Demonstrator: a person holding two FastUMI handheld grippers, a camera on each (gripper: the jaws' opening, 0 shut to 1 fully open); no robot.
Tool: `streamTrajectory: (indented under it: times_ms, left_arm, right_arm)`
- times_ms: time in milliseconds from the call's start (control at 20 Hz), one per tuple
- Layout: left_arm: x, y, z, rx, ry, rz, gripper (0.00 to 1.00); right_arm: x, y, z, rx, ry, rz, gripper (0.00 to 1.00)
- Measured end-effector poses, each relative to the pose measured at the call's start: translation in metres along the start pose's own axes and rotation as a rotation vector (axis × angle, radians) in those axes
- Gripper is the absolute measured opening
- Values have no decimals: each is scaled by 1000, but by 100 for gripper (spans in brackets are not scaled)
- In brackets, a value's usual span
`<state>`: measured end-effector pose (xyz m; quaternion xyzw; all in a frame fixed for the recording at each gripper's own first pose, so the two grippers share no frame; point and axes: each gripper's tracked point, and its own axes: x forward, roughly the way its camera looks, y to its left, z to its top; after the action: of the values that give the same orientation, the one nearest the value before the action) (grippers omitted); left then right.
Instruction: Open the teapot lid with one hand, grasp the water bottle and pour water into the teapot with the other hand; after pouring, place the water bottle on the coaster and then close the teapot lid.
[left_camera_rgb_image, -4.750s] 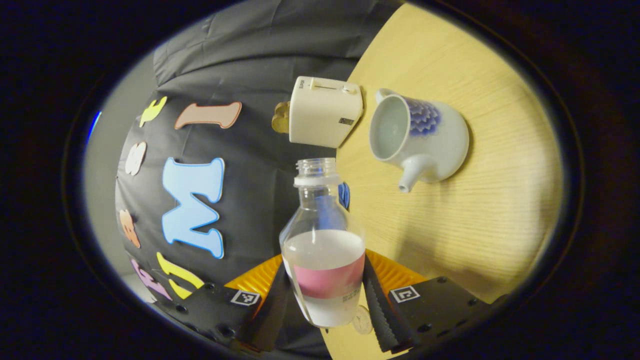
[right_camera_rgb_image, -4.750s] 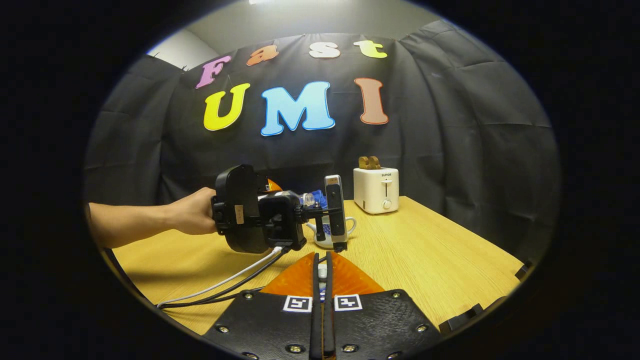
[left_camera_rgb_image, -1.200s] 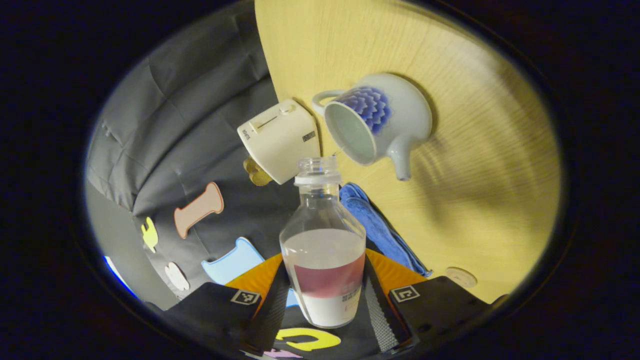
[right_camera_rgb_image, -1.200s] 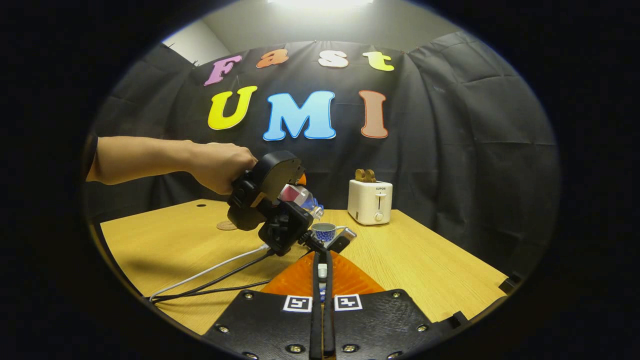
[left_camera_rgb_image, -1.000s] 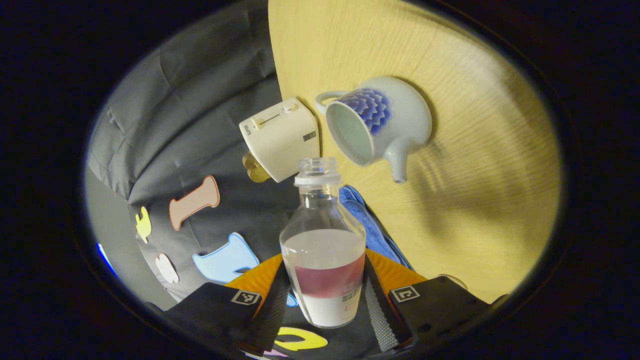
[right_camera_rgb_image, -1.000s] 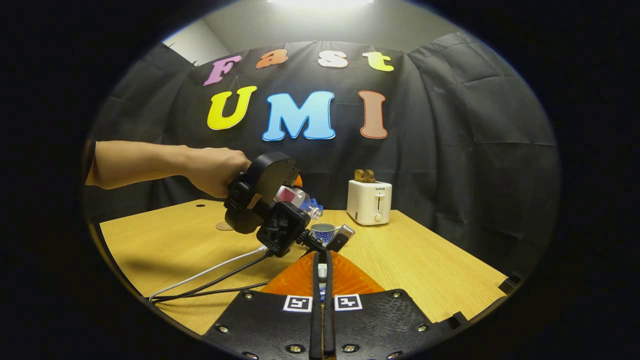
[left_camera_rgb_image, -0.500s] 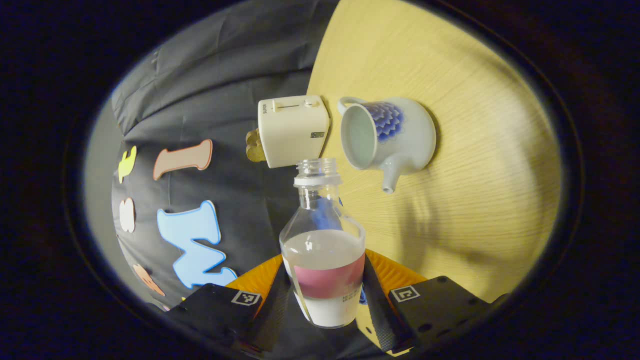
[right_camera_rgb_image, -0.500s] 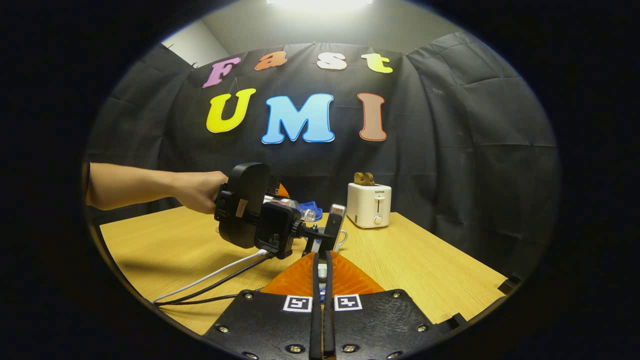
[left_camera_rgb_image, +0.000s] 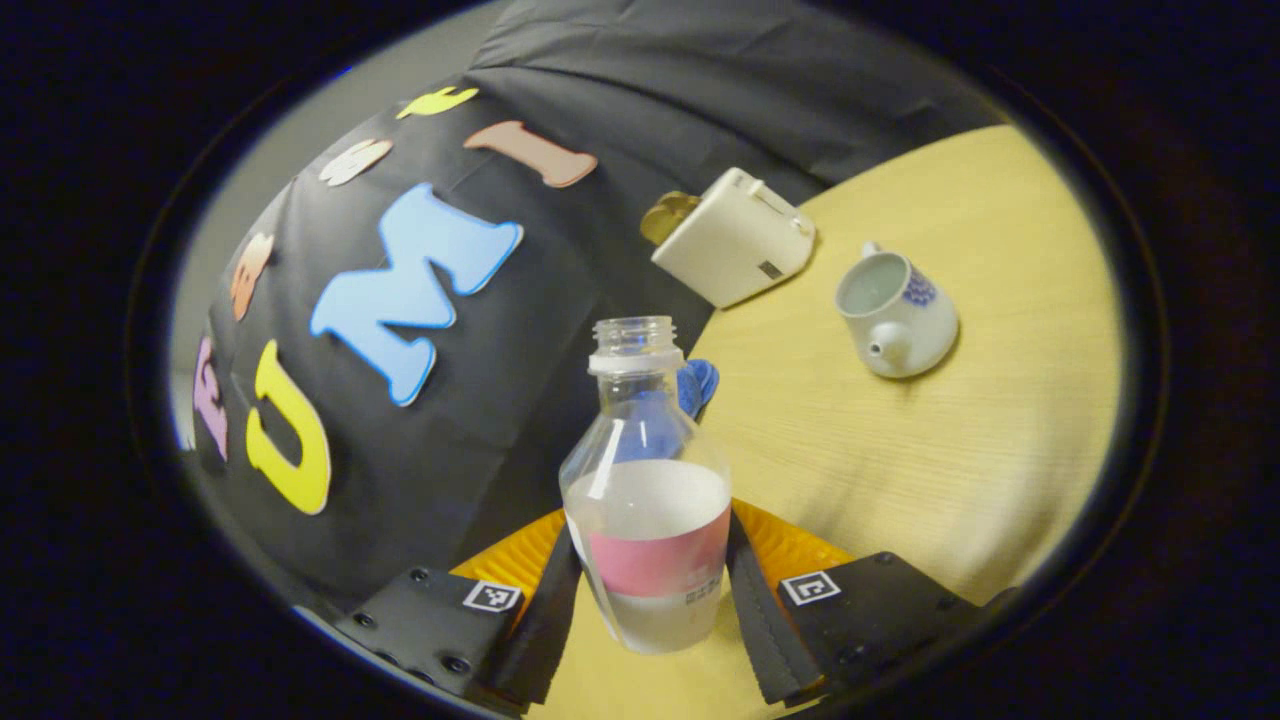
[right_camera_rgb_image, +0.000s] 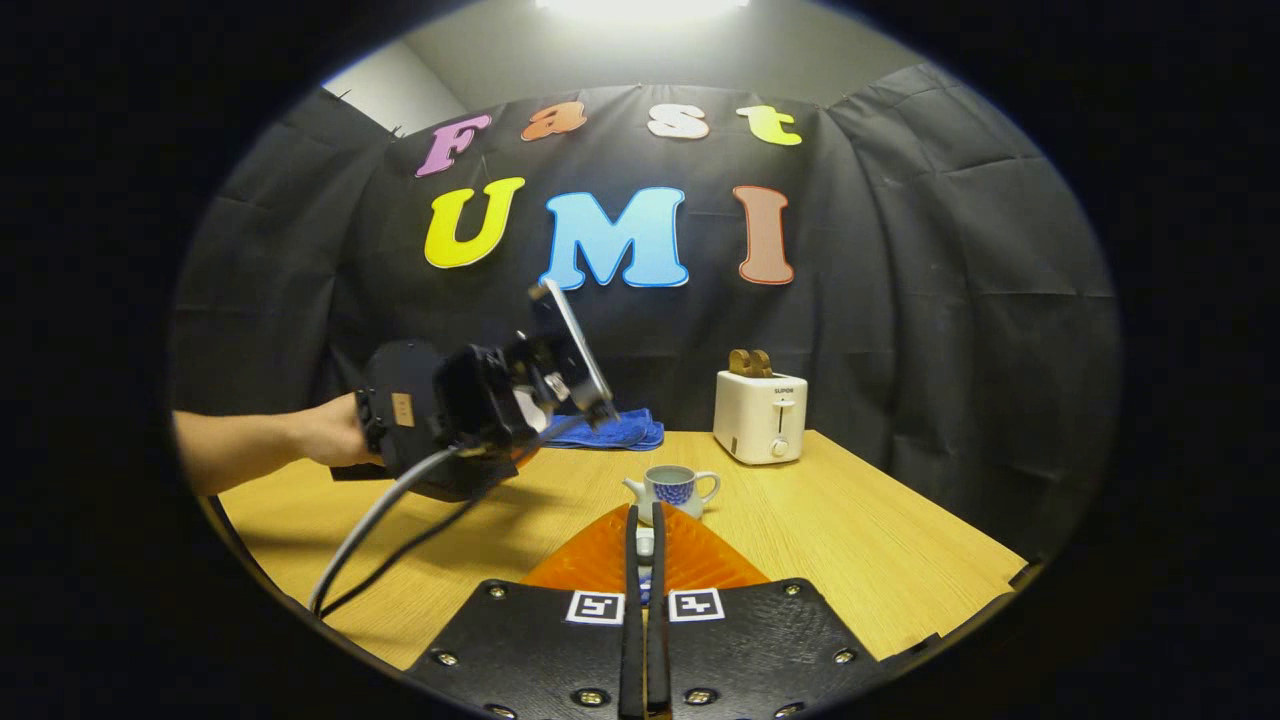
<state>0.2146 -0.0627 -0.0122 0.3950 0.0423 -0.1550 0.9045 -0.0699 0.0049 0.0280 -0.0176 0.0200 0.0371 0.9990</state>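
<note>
Now the left tool (left_camera_rgb_image: 650, 600), clamped on the half-full, uncapped water bottle (left_camera_rgb_image: 647, 500), should stay upright going to the coaster; the open teapot (left_camera_rgb_image: 897, 312) sits ahead-right, while the right tool (right_camera_rgb_image: 645, 560) pinches something small, perhaps the lid.

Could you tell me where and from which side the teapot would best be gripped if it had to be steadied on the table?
Grip the teapot by its loop handle, coming in from the toaster side. The handle juts out opposite the spout and gives two thin faces to pinch. The round body looks wide and slippery, and the open rim must stay free for the lid.
</note>
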Motion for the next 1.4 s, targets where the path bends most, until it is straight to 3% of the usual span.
streamTrajectory:
  times_ms: [250, 350, 500, 900, 1400]
  left_arm:
    - [19, 20, -14, -441, -85, 78, 87]
    - [15, 32, -17, -610, -131, 146, 87]
    - [13, 55, -31, -754, -160, 217, 86]
    - [34, 71, -60, -862, -210, 251, 86]
    - [96, 49, -98, -785, -88, 217, 86]
  right_arm:
    - [17, 12, 0, -4, 10, 21, 2]
    - [21, 15, 1, -9, 12, 23, 2]
    - [25, 18, -1, -16, 16, 27, 2]
    - [42, 23, -11, 3, 49, 40, 2]
    - [43, 15, -12, 23, 51, 23, 2]
